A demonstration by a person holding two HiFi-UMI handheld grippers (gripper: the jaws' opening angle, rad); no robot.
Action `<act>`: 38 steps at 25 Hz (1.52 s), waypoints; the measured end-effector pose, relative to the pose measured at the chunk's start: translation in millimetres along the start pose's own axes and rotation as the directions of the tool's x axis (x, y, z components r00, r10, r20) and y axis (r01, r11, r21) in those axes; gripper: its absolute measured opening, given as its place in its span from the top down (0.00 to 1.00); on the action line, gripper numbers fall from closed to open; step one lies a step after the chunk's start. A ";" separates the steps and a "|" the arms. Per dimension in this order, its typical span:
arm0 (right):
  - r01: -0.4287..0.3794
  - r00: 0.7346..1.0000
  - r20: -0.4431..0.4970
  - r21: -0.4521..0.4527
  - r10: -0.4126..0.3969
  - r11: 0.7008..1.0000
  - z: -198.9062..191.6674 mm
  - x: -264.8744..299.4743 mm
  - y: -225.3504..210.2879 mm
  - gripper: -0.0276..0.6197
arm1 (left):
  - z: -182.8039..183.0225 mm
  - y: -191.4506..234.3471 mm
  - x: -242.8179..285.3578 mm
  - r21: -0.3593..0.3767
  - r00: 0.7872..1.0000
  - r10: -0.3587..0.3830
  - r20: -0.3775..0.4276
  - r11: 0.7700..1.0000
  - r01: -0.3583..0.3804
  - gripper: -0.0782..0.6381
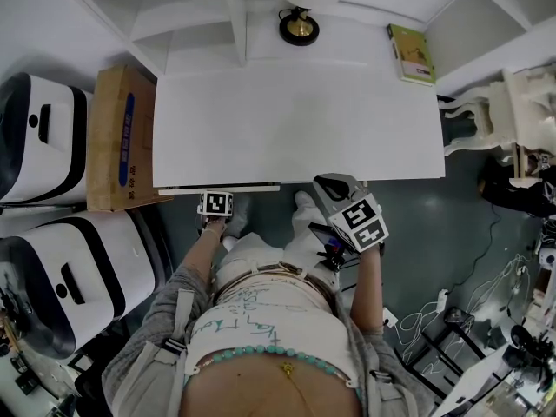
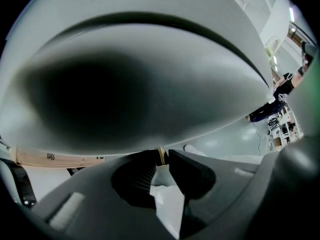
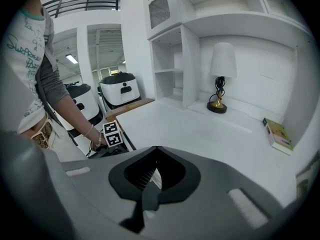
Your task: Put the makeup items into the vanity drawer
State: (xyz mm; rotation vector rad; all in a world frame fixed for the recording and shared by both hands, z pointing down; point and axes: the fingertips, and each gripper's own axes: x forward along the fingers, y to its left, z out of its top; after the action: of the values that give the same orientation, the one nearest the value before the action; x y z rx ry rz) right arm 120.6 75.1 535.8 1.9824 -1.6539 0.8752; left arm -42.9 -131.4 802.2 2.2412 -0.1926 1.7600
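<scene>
None of the makeup items showed in any view, so from where I stood the job looked barely begun, with nothing yet put away.

In the head view, the flat white vanity top (image 1: 295, 120) lay bare except for a black-and-brass lamp base (image 1: 299, 27) at its 12 o'clock and a thin green-and-yellow book (image 1: 411, 54) at 1 o'clock. A tan cardboard box (image 1: 122, 137) stood off its 9 o'clock side. The left gripper (image 1: 215, 204) sat at the 7 o'clock edge, just under the thin white front strip of the vanity drawer (image 1: 217, 188), which looked shut or only a crack out. The right gripper (image 1: 334, 189) hung at 5 o'clock, clear of the top.

In the left gripper view, the jaws were drawn narrow onto a small brass-coloured knob (image 2: 160, 155), pinched at their tips right under the broad white vanity front. I took it for the drawer's pull.

In the right gripper view, the right gripper (image 3: 157, 149) had its jaws pressed together with nothing between them. It was aimed across the bare top, with the lamp at 1 o'clock and the book at 3 o'clock. The left gripper's marker cube sat at 9 o'clock by the desk edge.

What remained, by my reckoning, was nearly everything: drawing the drawer out, fetching the items from wherever they lay out of sight, and setting them inside.
</scene>
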 end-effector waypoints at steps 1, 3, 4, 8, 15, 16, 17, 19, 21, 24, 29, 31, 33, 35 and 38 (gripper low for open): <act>0.000 1.000 -0.001 0.001 0.000 1.000 0.1 0.6 -0.6 0.91 | 1.1 0.0 -0.2 0.001 1.000 0.002 0.000 1.000 -0.002 0.77; -0.001 1.000 -0.003 0.004 0.001 1.000 0.2 1.3 -1.7 0.91 | 3.1 1.8 -0.6 0.004 1.000 0.018 0.004 1.000 -0.018 0.77; -0.001 1.000 -0.003 0.007 0.001 1.000 0.3 1.6 -2.1 0.91 | 4.0 4.3 -1.3 0.008 0.999 0.034 0.007 0.999 -0.034 0.77; 0.003 1.000 -0.012 0.010 -0.003 1.000 -0.9 1.2 -4.9 0.91 | 3.7 2.7 0.8 -0.004 1.000 0.029 0.000 1.000 -0.029 0.77; 0.015 1.000 -0.008 0.023 -0.014 1.000 -2.7 -2.9 -15.6 0.91 | 10.8 3.2 2.7 -0.012 0.999 0.051 0.011 0.999 -0.051 0.77; 0.016 1.000 -0.007 0.022 -0.016 1.000 -2.7 -3.4 -16.5 0.91 | 11.8 3.6 2.4 -0.012 0.998 0.056 0.012 0.998 -0.055 0.77; 0.017 1.000 -0.007 0.022 -0.017 1.000 -2.9 -3.9 -17.3 0.91 | 12.8 4.2 2.4 -0.012 0.998 0.059 0.013 0.998 -0.059 0.77; 0.017 1.000 -0.011 0.020 -0.017 1.000 -4.0 -4.7 -19.0 0.91 | 15.2 5.8 3.1 -0.014 0.998 0.064 0.020 0.998 -0.064 0.77; 0.021 1.000 -0.015 0.019 -0.021 1.000 -5.6 -5.8 -21.8 0.91 | 17.3 7.9 3.6 -0.012 0.997 0.074 0.026 0.997 -0.074 0.77; 0.031 0.999 -0.019 0.022 -0.031 0.999 -9.2 -9.8 -26.9 0.91 | 19.2 8.9 4.6 -0.017 0.995 0.092 0.041 0.996 -0.092 0.77; 0.039 0.999 -0.026 0.034 -0.038 0.999 -15.2 -15.0 -36.0 0.91 | 19.8 7.9 5.7 -0.042 0.991 0.115 0.061 0.993 -0.113 0.77; 0.039 0.999 -0.023 0.038 -0.038 0.999 -16.0 -15.9 -39.8 0.91 | 20.7 6.8 5.3 -0.044 0.991 0.122 0.061 0.992 -0.119 0.77; 0.037 0.999 -0.020 0.038 -0.037 0.999 -16.6 -15.7 -41.6 0.91 | 20.1 6.3 5.1 -0.047 0.990 0.127 0.059 0.991 -0.124 0.77; 0.032 0.999 -0.012 0.039 -0.032 0.999 -15.4 -14.6 -41.8 0.91 | 19.4 7.7 4.6 -0.046 0.989 0.134 0.064 0.990 -0.131 0.77; 0.024 1.000 0.004 0.042 -0.024 0.999 -12.7 -13.4 -45.4 0.91 | 19.3 8.0 4.2 -0.052 0.987 0.145 0.076 0.989 -0.141 0.77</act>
State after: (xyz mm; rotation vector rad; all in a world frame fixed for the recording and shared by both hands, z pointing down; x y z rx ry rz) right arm 160.9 102.6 539.2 2.0294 -1.6233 0.9047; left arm -26.1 -144.6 803.3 2.3176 -0.4168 1.7177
